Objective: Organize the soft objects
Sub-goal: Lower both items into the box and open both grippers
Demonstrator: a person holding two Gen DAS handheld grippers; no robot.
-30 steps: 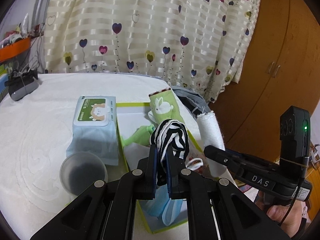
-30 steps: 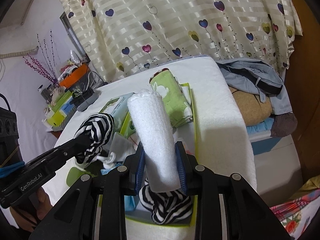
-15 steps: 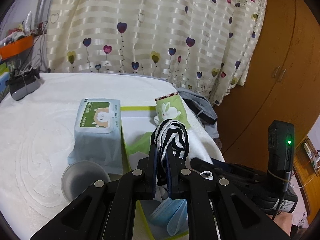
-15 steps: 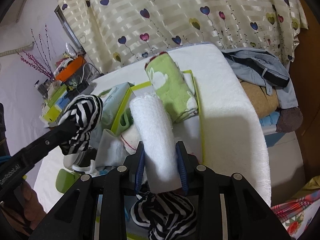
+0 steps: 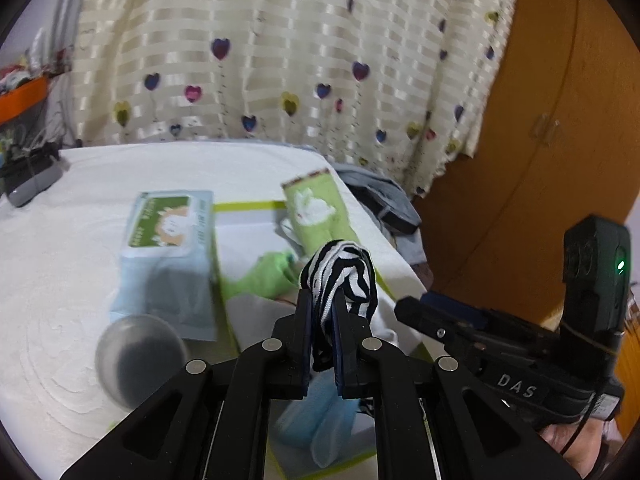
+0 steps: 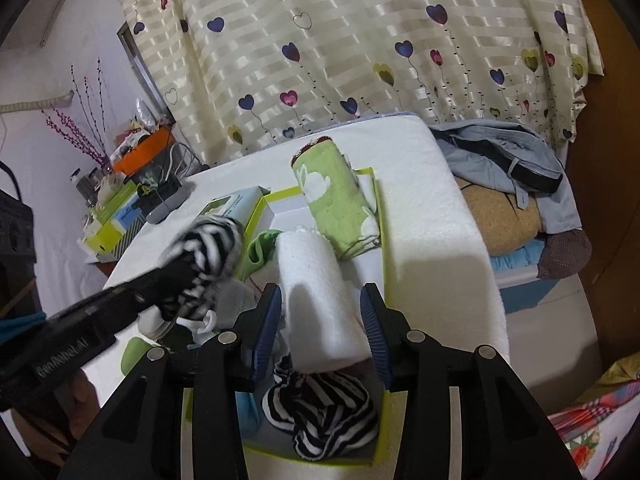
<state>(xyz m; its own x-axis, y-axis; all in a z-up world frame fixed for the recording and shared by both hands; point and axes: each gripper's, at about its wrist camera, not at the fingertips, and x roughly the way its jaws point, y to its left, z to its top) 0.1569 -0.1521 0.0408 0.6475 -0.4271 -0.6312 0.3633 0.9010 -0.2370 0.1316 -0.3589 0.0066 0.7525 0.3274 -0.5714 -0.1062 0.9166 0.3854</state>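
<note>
My left gripper [image 5: 322, 304] is shut on a black-and-white striped cloth [image 5: 340, 276], held above a lime-edged white box [image 5: 248, 204]; the cloth also shows in the right wrist view [image 6: 208, 248]. My right gripper [image 6: 320, 312] is open around a rolled white towel [image 6: 320, 300] that lies in the box [image 6: 380, 240]; the jaws stand apart from its sides. A rolled green rabbit towel [image 6: 336, 204] lies at the box's far end. A second striped cloth [image 6: 324, 412] lies below the white roll. Blue face masks [image 5: 316, 420] lie in the near end.
A wet-wipes pack [image 5: 168, 240] and a grey cup [image 5: 136, 356] sit left of the box on the white bed cover. A grey device [image 5: 32, 180] is at far left. Folded clothes [image 6: 508, 184] lie right of the bed. A heart-print curtain hangs behind.
My right gripper has opened and let go of the white towel roll, which now lies in the box. My left gripper still holds the striped cloth, shifted slightly.
</note>
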